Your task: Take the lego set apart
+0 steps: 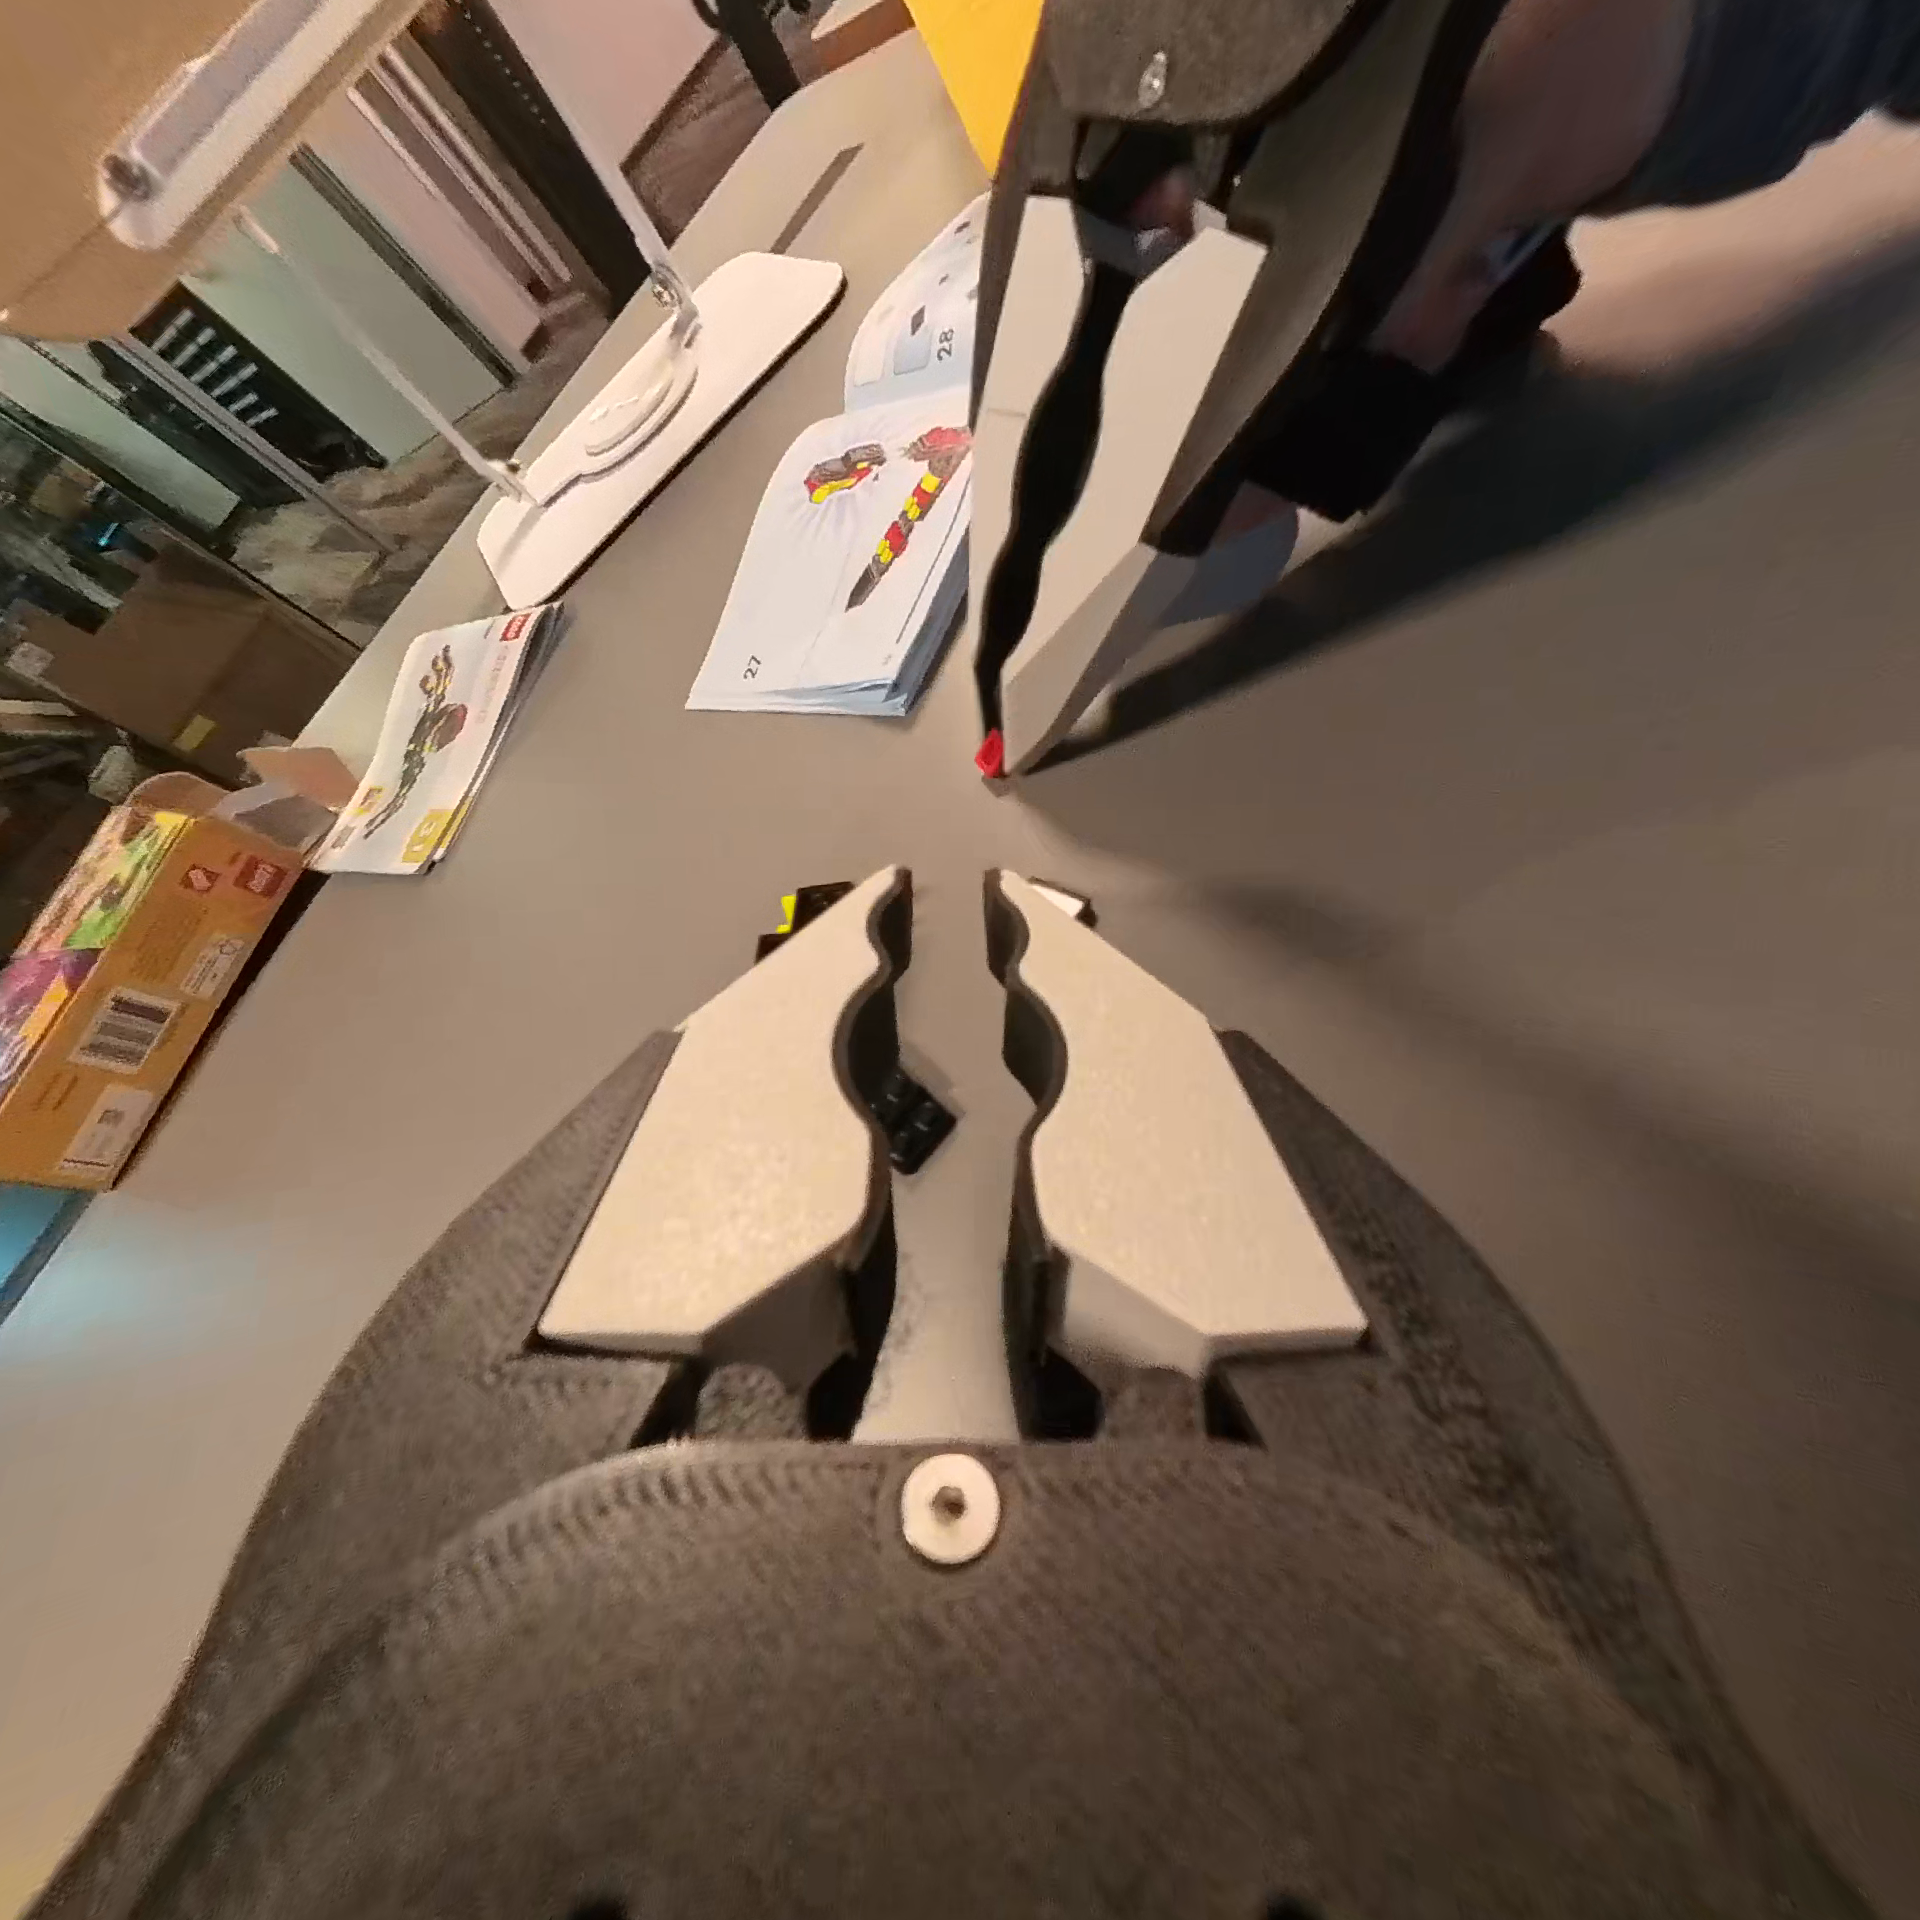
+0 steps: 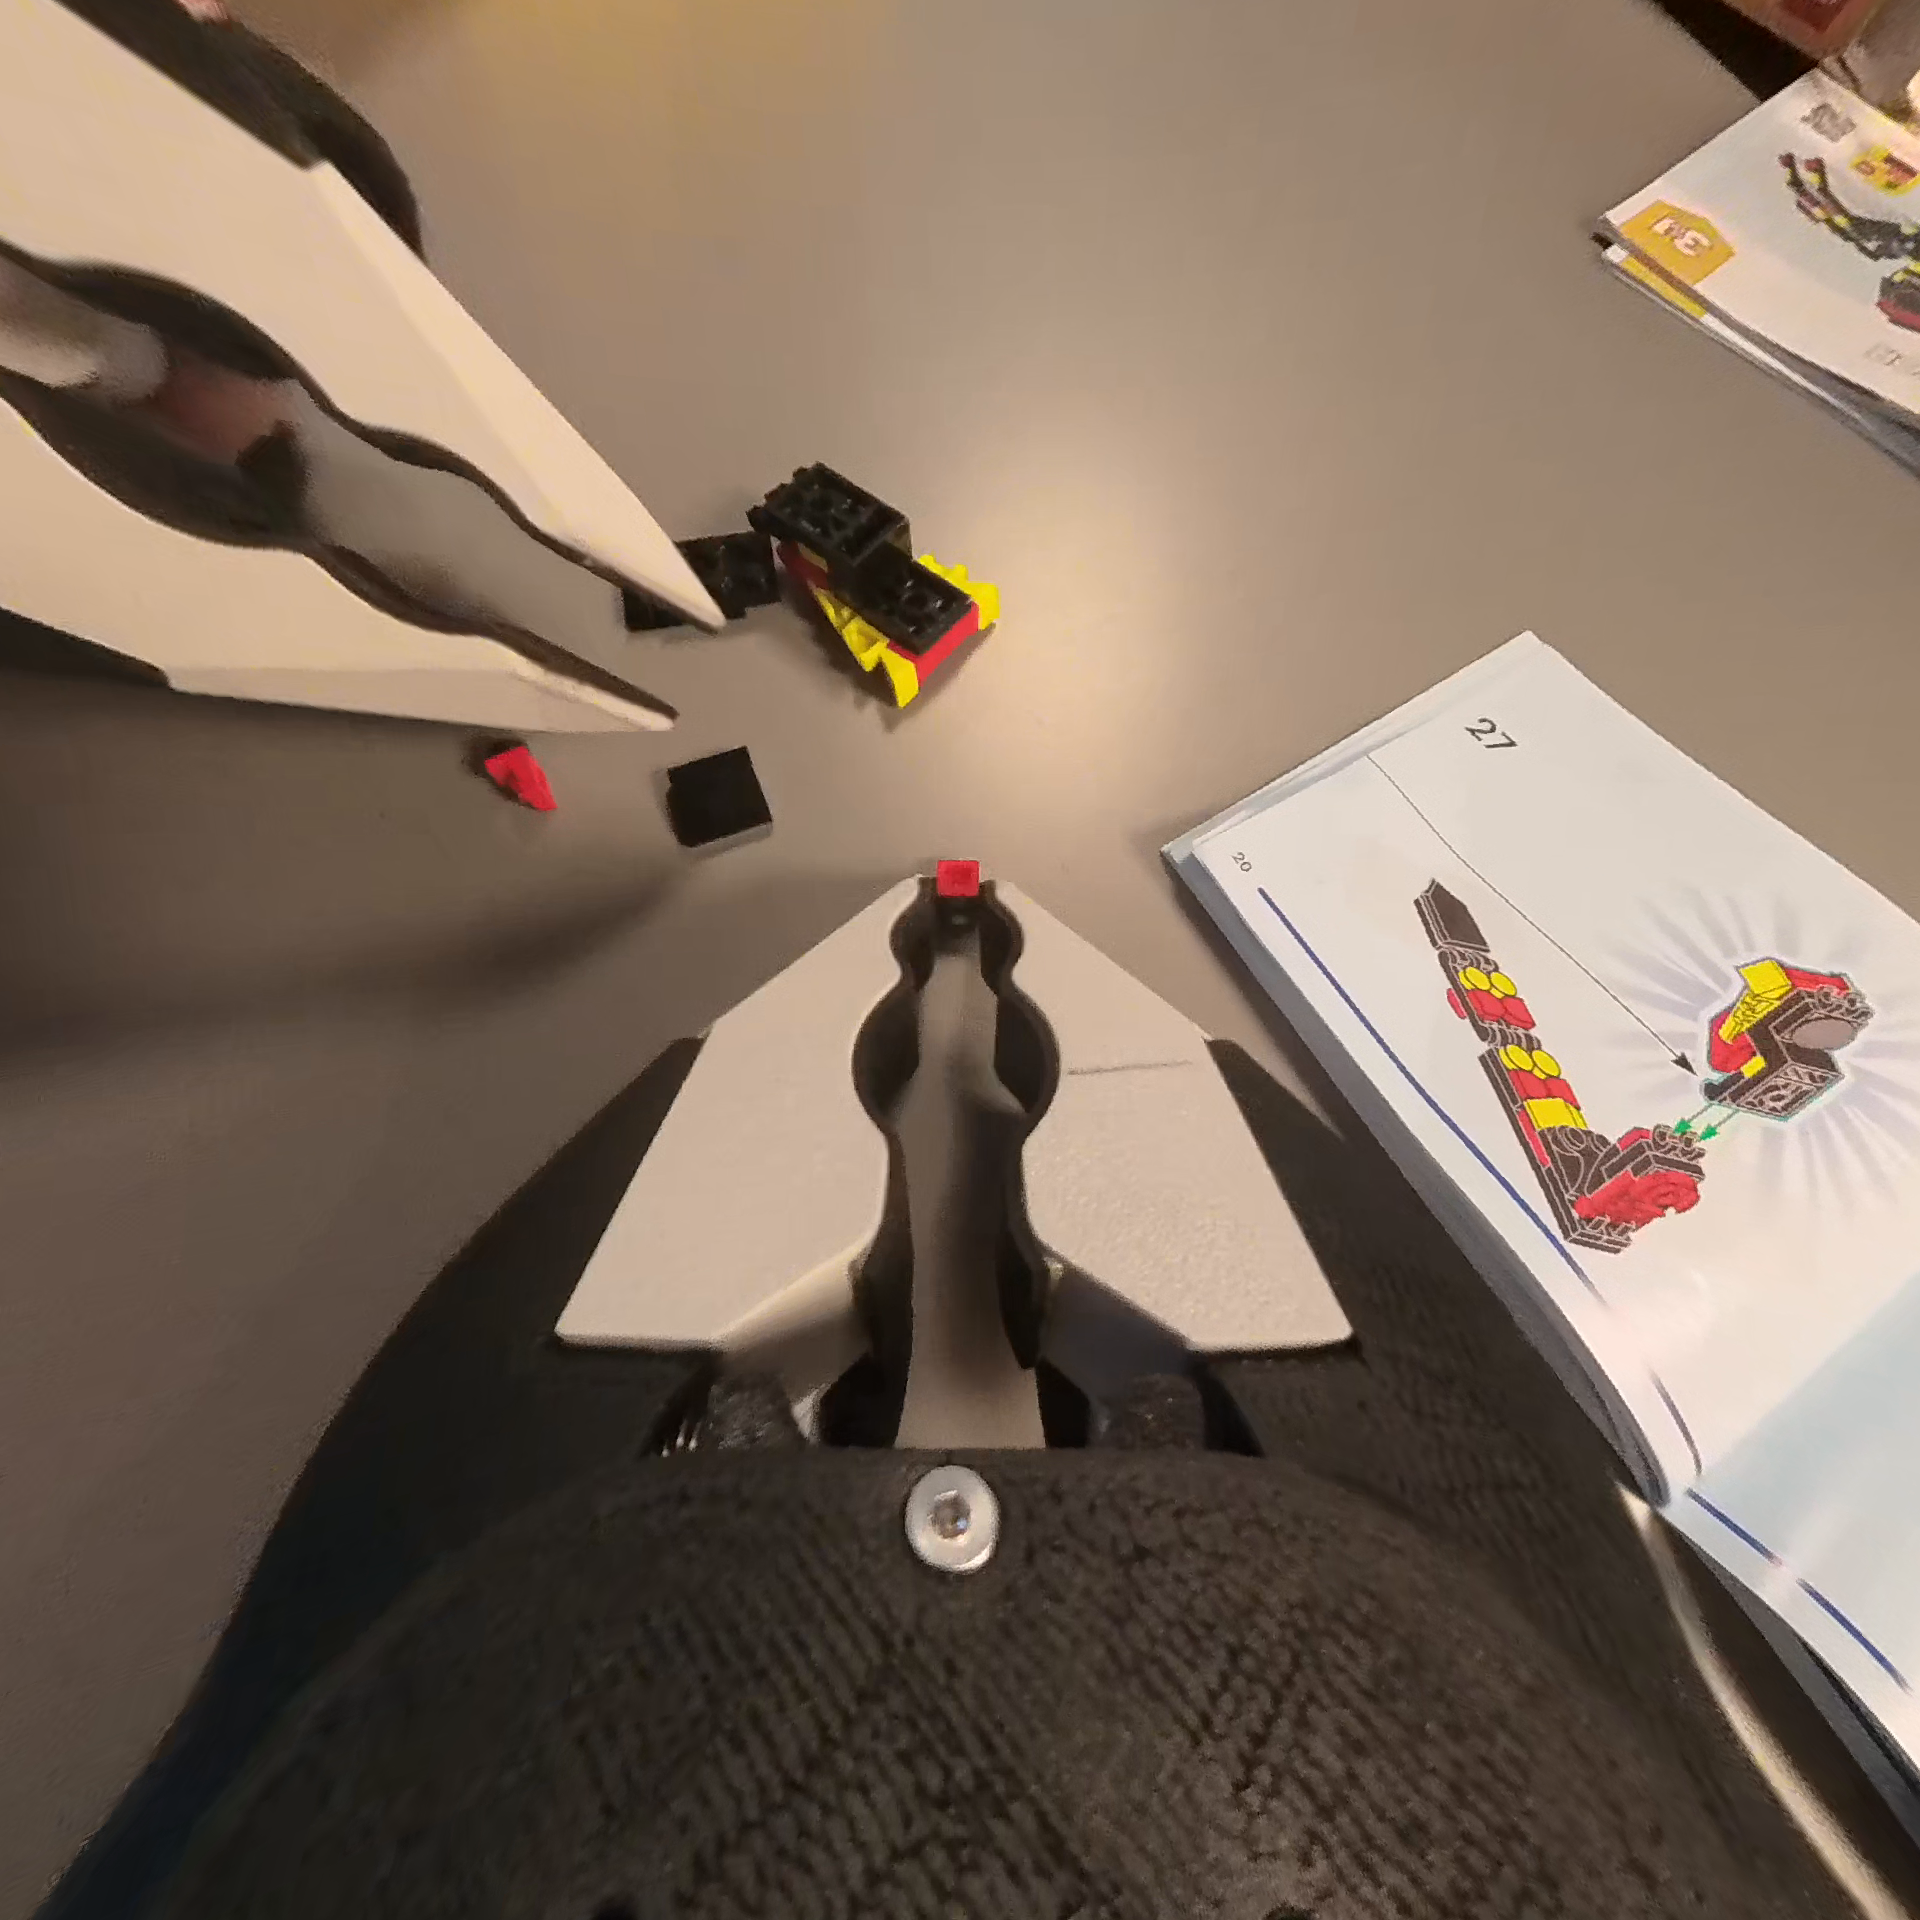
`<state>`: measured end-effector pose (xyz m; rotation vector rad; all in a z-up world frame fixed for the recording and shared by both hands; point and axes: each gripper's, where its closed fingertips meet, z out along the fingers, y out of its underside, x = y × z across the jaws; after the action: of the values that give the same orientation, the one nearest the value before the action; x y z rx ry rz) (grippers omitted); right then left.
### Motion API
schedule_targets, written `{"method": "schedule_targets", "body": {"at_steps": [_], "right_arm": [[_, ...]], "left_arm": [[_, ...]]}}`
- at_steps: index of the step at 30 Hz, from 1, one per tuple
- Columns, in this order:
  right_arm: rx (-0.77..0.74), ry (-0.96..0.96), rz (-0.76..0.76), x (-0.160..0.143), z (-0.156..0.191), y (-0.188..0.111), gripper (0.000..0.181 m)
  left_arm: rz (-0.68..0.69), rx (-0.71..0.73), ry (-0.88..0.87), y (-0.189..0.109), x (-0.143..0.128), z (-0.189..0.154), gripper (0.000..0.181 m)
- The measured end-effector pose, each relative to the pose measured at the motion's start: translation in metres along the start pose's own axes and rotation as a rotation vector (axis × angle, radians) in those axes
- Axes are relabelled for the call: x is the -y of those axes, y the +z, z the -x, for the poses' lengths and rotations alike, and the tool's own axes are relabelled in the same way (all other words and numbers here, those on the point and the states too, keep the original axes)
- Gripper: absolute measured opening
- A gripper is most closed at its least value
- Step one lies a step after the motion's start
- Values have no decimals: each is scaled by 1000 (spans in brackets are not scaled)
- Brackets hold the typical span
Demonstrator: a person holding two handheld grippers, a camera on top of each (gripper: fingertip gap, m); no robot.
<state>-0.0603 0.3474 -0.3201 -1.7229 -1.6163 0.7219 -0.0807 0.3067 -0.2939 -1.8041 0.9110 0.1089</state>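
Lego model (image 2: 878, 592) left of booklet (image 2: 1621, 1039)

A small black, red and yellow lego build (image 2: 883, 592) lies tilted on the grey bench (image 2: 1143, 364). Loose pieces lie near it: a black square tile (image 2: 719, 795), a red slope piece (image 2: 520, 776), and black bricks (image 2: 727, 577). A tiny red brick (image 2: 957, 876) sits pinched at the right hand-held gripper (image 2: 957, 891) tips.

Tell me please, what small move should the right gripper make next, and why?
Probably lower the right gripper to the bare table and open its jaws to drop the small red piece pinched at their tips. It is already off the black, red and yellow model, and other loose pieces lie nearby. The left gripper is open beside the model.
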Motion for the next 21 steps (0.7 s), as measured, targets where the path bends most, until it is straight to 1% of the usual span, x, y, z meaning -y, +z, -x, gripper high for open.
{"method": "schedule_targets", "body": {"at_steps": [3, 6, 8, 10, 11, 13, 14, 16, 18, 19, 21], "right_arm": [[-7, -35, -1, 0, 2, 0, 6], [-12, -140, -26, 3, 9, -2, 6], [-53, -294, -93, 12, 12, -6, 6], [-159, -480, -177, 24, 10, -13, 5], [-212, -590, -225, 31, 12, -19, 5], [-338, -799, -358, 49, 18, -33, 5], [-385, -872, -415, 57, 23, -40, 5], [-437, -949, -492, 68, 32, -51, 5], [-466, -1010, -529, 73, 39, -56, 5], [-474, -1038, -531, 73, 41, -57, 5], [-488, -1080, -519, 72, 43, -55, 5]], "left_arm": [[6, -11, 33, 0, 0, -4, 12], [6, -92, 105, -1, -1, -22, 7], [9, -100, 160, -1, -1, -28, 11], [-5, -107, 190, -2, 0, -33, 13], [-22, -114, 177, -4, 3, -33, 16], [-88, -147, 84, -9, 13, -31, 20], [-136, -172, 16, -13, 20, -29, 23], [-236, -227, -132, -23, 34, -22, 29], [-317, -266, -252, -32, 42, -14, 33], [-344, -263, -301, -35, 44, -7, 34], [-388, -269, -364, -39, 46, 0, 34]]}}
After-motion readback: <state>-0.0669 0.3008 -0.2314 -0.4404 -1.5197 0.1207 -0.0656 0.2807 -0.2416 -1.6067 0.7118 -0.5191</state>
